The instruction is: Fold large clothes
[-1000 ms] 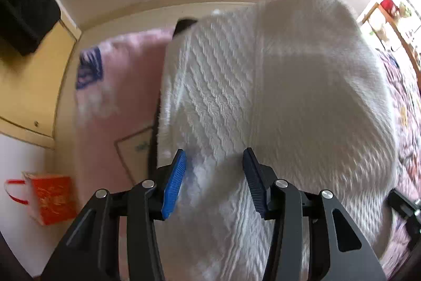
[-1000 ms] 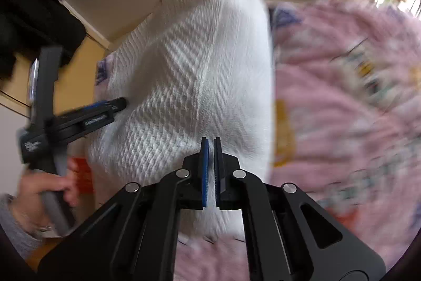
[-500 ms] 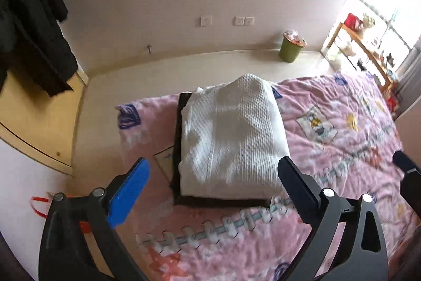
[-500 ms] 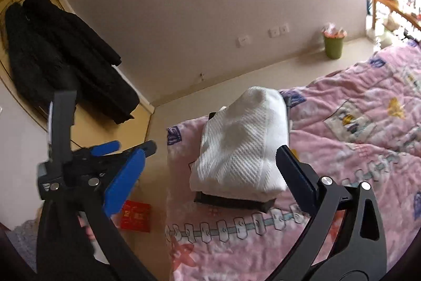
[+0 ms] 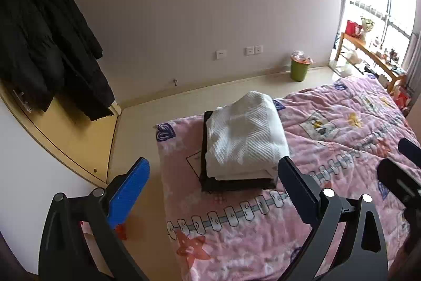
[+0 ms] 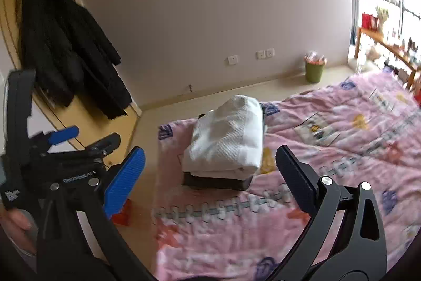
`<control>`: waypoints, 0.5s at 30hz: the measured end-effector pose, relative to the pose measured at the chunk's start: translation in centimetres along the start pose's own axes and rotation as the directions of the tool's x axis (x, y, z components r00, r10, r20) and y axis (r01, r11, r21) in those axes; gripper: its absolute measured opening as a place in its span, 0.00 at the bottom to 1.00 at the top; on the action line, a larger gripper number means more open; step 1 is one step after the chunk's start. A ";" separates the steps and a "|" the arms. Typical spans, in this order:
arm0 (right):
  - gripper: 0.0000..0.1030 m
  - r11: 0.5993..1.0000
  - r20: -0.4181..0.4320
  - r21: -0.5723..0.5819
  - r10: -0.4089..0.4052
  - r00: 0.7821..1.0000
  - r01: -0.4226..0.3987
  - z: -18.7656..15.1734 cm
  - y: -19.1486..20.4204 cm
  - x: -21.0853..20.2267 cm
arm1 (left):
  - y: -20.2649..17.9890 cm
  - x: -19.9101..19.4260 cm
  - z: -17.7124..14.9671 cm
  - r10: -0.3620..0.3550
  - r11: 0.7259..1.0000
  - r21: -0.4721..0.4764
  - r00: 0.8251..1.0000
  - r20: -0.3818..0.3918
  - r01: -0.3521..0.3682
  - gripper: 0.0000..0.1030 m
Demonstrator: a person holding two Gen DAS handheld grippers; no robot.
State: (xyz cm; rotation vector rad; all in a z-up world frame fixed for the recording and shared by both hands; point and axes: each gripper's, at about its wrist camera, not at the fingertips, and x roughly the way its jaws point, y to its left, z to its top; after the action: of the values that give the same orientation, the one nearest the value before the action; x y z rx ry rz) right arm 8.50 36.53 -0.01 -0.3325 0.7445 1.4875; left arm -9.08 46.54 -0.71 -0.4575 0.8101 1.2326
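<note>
Near bedspread (image 5: 289,228) corner, folded garments (image 5: 244,138)

Counts across the bedroom, by kind

Two folded garments are stacked on one pink quilt (image 5: 329,202): one white knit (image 5: 244,138) over one black piece (image 5: 236,183). Two grippers are seen, left gripper (image 5: 213,188) and right gripper (image 6: 210,175) (both spread wide). Three wall sockets (image 5: 254,50), one green bin (image 5: 300,67) and two black coats (image 6: 73,49) are counted.
</note>
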 end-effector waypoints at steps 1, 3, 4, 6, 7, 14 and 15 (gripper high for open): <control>0.94 1.000 0.001 -0.009 0.000 1.000 0.000 -0.2 0.1 -0.3 | -0.1 -0.4 -0.2 -0.021 1.000 -0.008 1.000 -0.009 0.021 0.92; 0.94 1.000 -0.015 -0.014 -0.017 1.000 0.017 -0.4 0.2 -0.8 | 0.0 -0.7 -0.5 -0.053 0.998 -0.037 0.998 -0.025 0.052 0.92; 0.94 1.000 -0.023 -0.010 -0.018 1.000 0.018 -0.5 0.1 -0.9 | 0.0 -0.8 -0.5 -0.068 0.996 -0.051 0.997 -0.034 0.067 0.92; 0.94 1.000 -0.030 0.000 -0.024 0.999 0.024 -0.7 -0.1 -1.2 | 0.2 -0.9 -0.6 -0.084 0.994 -0.076 0.996 -0.044 0.080 0.92; 0.94 1.000 -0.033 0.003 -0.026 0.999 0.026 -0.8 -0.2 -1.3 | 0.3 -0.8 -0.6 -0.090 0.993 -0.085 0.995 -0.052 0.086 0.92; 0.94 0.995 -0.027 0.055 -0.081 0.996 0.082 -0.7 0.0 -0.7 | 1.4 1.0 0.5 -0.160 0.986 -0.066 0.983 -0.092 0.154 0.92; 0.94 0.992 -0.024 0.076 -0.095 0.995 0.097 -0.6 0.1 -0.4 | 1.5 1.2 0.6 -0.158 0.987 -0.047 0.983 -0.091 0.154 0.92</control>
State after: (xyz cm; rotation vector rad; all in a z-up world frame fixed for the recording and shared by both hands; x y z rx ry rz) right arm 8.27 35.82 -0.14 -0.3209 0.7895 1.3629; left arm -10.15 48.15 -1.04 -0.6043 0.8157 1.0895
